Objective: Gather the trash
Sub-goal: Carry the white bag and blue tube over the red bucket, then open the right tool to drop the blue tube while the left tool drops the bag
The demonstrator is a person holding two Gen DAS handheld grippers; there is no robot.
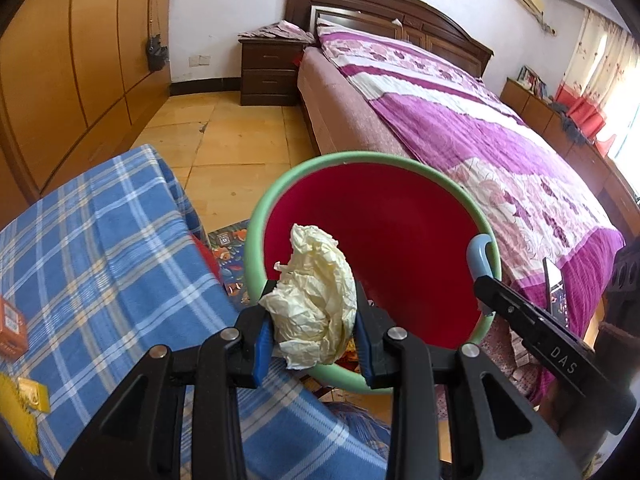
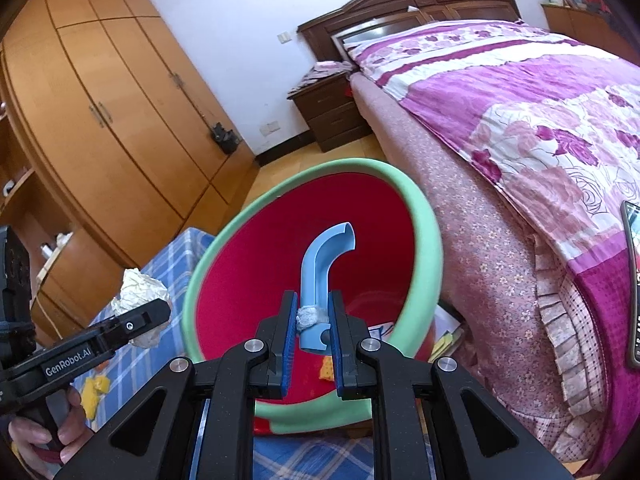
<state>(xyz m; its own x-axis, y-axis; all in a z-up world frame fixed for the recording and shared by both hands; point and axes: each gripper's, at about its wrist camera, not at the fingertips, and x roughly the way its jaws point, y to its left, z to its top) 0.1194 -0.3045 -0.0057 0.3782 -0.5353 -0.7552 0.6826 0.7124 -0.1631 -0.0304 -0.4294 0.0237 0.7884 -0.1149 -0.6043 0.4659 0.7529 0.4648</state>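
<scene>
A: Crumpled paper wad (image 1: 312,300), cream, light and soft; the left gripper (image 1: 310,320) pinches it just over the red bin's (image 1: 380,240) green rim; squeeze gently at its bulk.

B: Right gripper (image 2: 313,332) is clamped on the bin's blue handle (image 2: 326,264); stiff plastic, probably slippery.

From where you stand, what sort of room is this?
A home bedroom, it seems. A double bed with a purple flowered quilt and a dark wooden headboard fills one side, a nightstand sits beside it, and a tall wooden wardrobe lines the opposite wall.
</scene>
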